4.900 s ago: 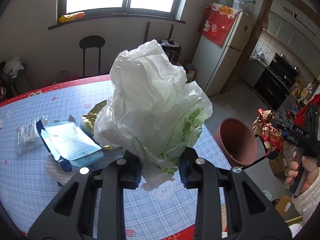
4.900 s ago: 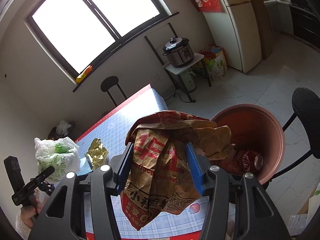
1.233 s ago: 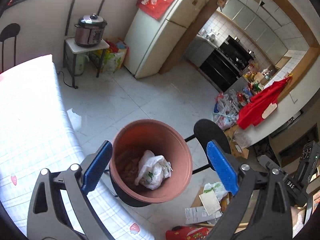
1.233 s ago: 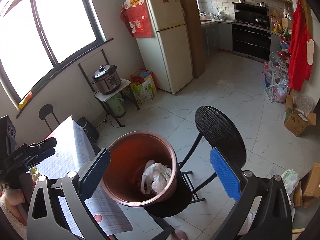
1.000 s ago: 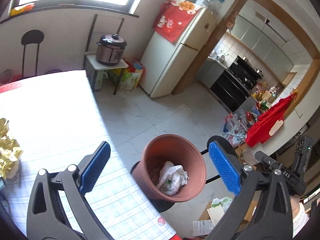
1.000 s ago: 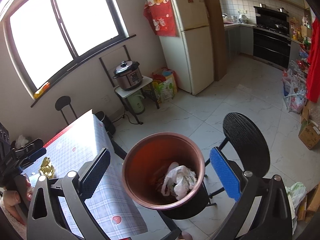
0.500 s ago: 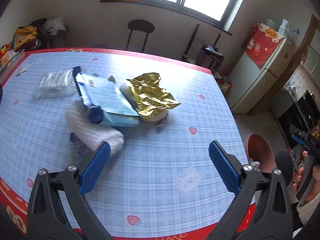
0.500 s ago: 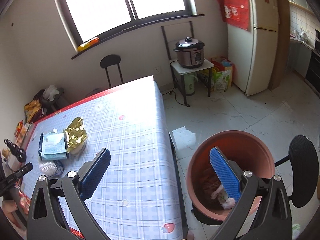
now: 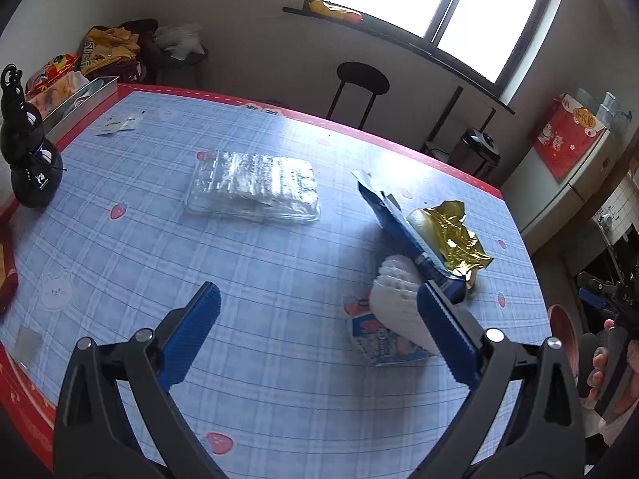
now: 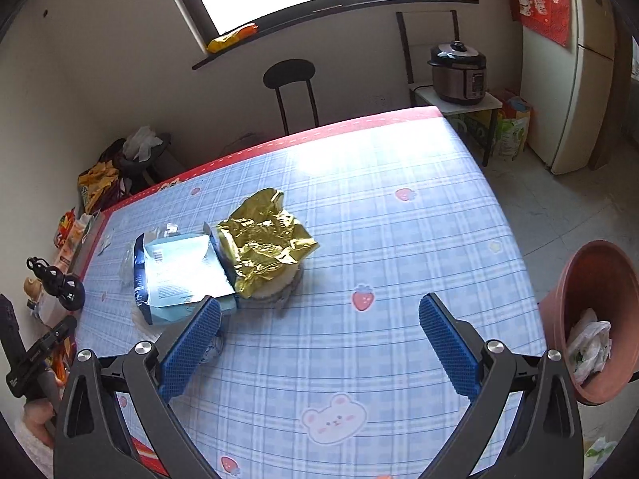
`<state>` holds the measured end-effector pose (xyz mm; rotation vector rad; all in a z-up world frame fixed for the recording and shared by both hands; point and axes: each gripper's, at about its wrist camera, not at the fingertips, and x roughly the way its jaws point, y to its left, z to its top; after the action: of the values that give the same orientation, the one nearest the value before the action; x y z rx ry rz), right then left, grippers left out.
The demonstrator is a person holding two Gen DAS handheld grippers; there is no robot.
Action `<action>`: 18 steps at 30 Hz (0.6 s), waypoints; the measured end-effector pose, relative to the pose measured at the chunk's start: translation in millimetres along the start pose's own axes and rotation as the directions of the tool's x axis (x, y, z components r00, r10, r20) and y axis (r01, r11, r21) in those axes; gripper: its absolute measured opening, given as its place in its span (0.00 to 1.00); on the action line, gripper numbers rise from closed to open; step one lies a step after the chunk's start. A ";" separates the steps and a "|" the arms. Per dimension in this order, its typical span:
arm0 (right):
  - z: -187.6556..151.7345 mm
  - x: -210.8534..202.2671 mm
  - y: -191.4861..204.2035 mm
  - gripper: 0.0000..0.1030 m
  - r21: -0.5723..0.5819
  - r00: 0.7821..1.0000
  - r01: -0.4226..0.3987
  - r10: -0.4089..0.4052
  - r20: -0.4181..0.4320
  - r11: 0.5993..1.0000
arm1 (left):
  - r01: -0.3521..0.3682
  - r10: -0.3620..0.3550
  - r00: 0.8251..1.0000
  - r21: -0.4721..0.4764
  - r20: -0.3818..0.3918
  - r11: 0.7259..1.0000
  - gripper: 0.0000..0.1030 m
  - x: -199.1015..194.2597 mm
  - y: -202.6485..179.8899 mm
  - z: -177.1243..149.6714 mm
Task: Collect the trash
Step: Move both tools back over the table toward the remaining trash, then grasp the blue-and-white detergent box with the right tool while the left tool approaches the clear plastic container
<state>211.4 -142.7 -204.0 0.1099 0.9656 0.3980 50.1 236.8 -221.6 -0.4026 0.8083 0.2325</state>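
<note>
The table (image 9: 259,279), covered in a blue checked cloth, carries the remaining trash. The terracotta bin (image 10: 591,291) stands off the table's right edge and contains a white plastic bag (image 10: 589,345). On the table lie a clear plastic tray (image 9: 255,185), a blue envelope (image 10: 179,271), a gold foil wrapper (image 10: 265,241) touching the envelope, and a white foam net (image 9: 395,299). The left gripper (image 9: 319,335) and right gripper (image 10: 319,339) are both above the table, fingers spread wide, holding nothing.
</note>
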 end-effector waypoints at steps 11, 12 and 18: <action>0.5 56.2 129.5 0.95 -0.216 0.996 -0.003 -0.016 -0.084 0.976 | -0.001 0.003 0.997 0.021 -0.072 1.000 0.94 20.8 66.0 11.4; -0.4 62.8 141.9 0.95 -0.238 0.996 -0.015 -0.008 -0.094 0.971 | 0.001 0.000 0.997 0.015 -0.079 1.000 0.94 21.6 70.7 10.8; 3.0 90.5 191.9 0.95 -0.253 0.989 -0.069 0.034 -0.141 0.965 | 0.007 -0.009 0.995 -0.018 -0.103 1.000 0.94 27.4 92.3 8.3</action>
<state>205.5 68.7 -221.6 -0.1298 1.0374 0.5816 41.5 324.8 -260.6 -0.4367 0.9062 0.2124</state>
